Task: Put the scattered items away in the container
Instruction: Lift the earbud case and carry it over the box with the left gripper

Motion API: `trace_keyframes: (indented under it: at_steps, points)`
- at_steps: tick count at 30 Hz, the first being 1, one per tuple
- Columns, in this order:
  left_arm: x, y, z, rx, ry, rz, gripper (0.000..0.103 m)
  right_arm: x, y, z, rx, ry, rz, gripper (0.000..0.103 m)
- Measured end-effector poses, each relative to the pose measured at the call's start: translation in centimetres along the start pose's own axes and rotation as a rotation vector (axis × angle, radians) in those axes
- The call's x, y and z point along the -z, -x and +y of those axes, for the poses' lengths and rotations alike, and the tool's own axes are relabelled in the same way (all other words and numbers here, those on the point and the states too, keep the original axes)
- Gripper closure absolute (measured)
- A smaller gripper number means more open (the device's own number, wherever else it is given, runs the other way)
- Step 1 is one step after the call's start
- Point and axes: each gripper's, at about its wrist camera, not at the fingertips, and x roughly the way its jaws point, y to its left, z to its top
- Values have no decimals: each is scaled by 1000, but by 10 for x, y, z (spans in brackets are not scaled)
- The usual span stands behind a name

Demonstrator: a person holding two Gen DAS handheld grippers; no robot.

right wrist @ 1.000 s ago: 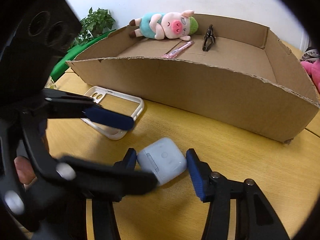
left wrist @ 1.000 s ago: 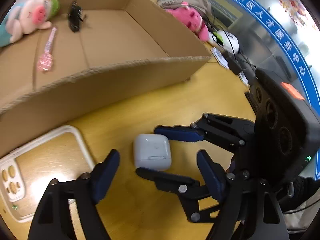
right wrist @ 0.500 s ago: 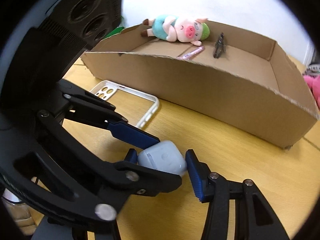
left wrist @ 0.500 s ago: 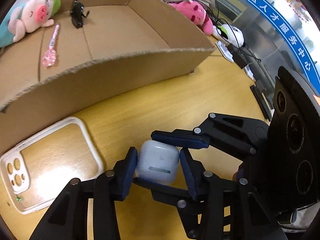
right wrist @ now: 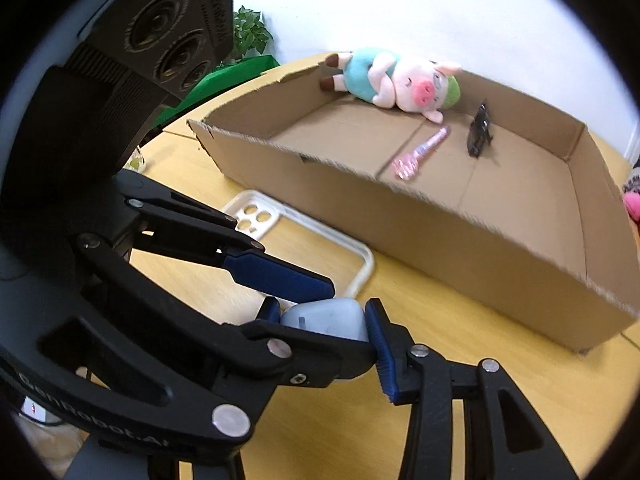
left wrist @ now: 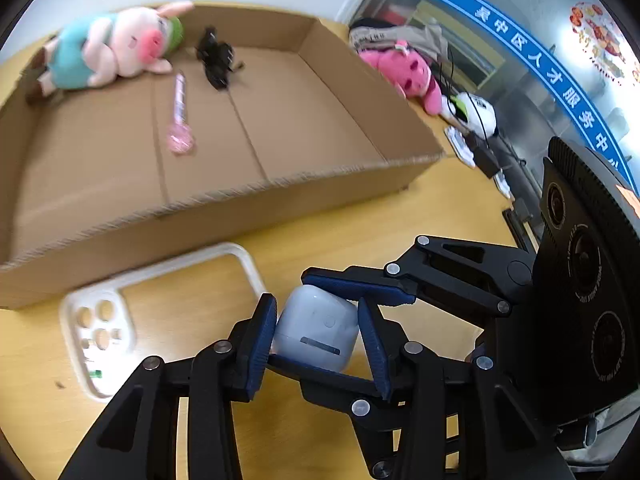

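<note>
The left gripper (left wrist: 316,330) is clamped on the white earbud case (left wrist: 316,326), its ribbed blue pads pressed to the case's two sides, and the right gripper (right wrist: 326,322) grips the same case crosswise, one blue pad above it and one black finger beneath. The case is smooth, glossy plastic with rounded corners; whether it touches the yellow wooden table (left wrist: 420,216) cannot be told. Just beside it on the left lies a white phone case (left wrist: 96,320), a thin rounded frame with round camera holes, lying flat near the front wall of the cardboard box (left wrist: 240,208). That wall is low, with a rough torn upper edge, and a bare strip of table lies between it and the grippers. Inside, the box floor is mostly open: a pig plush toy (left wrist: 112,46) in a teal shirt lies at the far wall, a black clip (left wrist: 216,60) stands beside it, and a translucent pink wand (left wrist: 180,116) lies nearer the middle. A pink plush (left wrist: 408,72) rests outside the box's right corner.
</note>
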Motion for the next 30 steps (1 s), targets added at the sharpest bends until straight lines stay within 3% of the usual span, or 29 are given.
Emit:
trace_keyframes:
  at_steps: [15, 30]
  points:
    - [-15, 57, 39, -32, 21, -103, 69, -65, -9, 29, -34, 150, -28, 61]
    - [-28, 69, 53, -25, -9, -78, 75, -80, -14, 35, -71, 182, -35, 61]
